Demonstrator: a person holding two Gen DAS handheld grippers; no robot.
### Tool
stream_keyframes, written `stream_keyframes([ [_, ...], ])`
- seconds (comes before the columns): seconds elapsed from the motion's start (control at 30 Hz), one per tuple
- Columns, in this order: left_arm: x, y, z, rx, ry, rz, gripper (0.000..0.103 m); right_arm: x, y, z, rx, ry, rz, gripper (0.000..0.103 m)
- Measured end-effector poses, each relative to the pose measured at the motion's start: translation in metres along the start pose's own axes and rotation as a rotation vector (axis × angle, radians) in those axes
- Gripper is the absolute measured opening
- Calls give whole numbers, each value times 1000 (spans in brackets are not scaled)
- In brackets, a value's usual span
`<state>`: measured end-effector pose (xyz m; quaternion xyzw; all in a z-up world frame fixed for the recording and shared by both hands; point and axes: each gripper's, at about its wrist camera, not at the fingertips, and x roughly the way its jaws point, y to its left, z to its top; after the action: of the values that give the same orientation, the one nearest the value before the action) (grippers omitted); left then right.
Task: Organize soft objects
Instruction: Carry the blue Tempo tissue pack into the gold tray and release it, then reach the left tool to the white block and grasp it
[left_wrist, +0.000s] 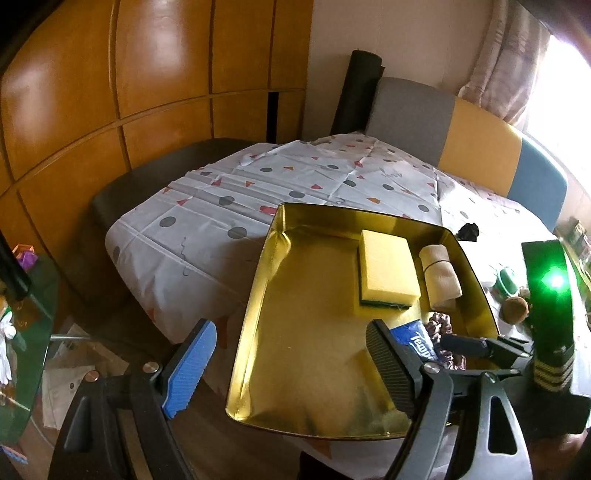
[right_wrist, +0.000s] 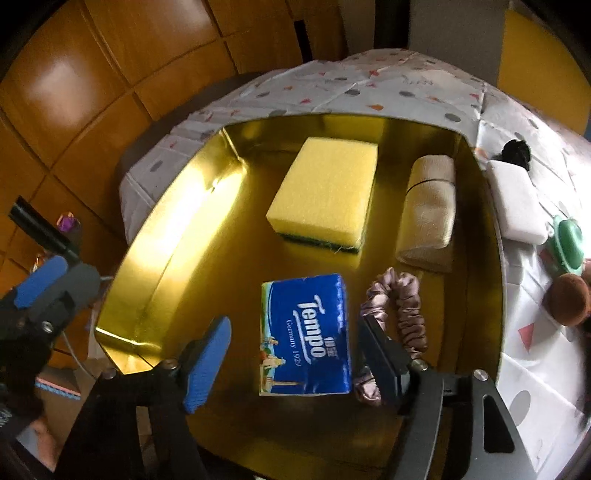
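Observation:
A shallow gold tin tray (left_wrist: 258, 266) (right_wrist: 166, 229) lies on a patterned tablecloth. Inside it rest a yellow sponge (left_wrist: 388, 266) (right_wrist: 325, 188), a rolled beige cloth (left_wrist: 441, 277) (right_wrist: 430, 210), a mauve scrunchie (left_wrist: 439, 325) (right_wrist: 406, 306) and a blue Tempo tissue pack (left_wrist: 413, 338) (right_wrist: 306, 339). My right gripper (right_wrist: 293, 363) hangs open over the tray; the tissue pack lies flat between its fingers, with a gap at the blue pad. My left gripper (left_wrist: 291, 369) is wide open, straddling the tray's near left wall without pressing on it.
On the cloth right of the tray lie a white pad (right_wrist: 517, 203), a black scrunchie (right_wrist: 515, 151), a green round object (right_wrist: 569, 247) and a brown ball (right_wrist: 569, 299). Wooden wardrobe doors (left_wrist: 110, 92) stand behind. Chair backs line the table's far side.

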<state>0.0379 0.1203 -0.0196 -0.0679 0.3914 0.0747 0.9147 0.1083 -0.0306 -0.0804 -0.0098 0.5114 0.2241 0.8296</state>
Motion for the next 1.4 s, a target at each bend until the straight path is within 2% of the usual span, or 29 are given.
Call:
stream_keyframes([
  [0.3, -11, -14, 2, 37, -25, -9, 85, -53, -17, -2, 17, -145, -56, 73],
  [0.53, -16, -35, 3, 90, -30, -27, 85, -93, -55, -12, 54, -232, -142, 74],
  [0.8, -17, -65, 1, 164, -27, -48, 85, -131, -124, -33, 115, -279, -279, 74],
  [1.13, -15, -117, -1, 279, -7, -105, 85, -163, -230, -70, 281, -297, -441, 74],
  [1.4, -9, -156, -2, 348, 20, -172, 85, -170, -295, -109, 454, -309, -496, 74],
])
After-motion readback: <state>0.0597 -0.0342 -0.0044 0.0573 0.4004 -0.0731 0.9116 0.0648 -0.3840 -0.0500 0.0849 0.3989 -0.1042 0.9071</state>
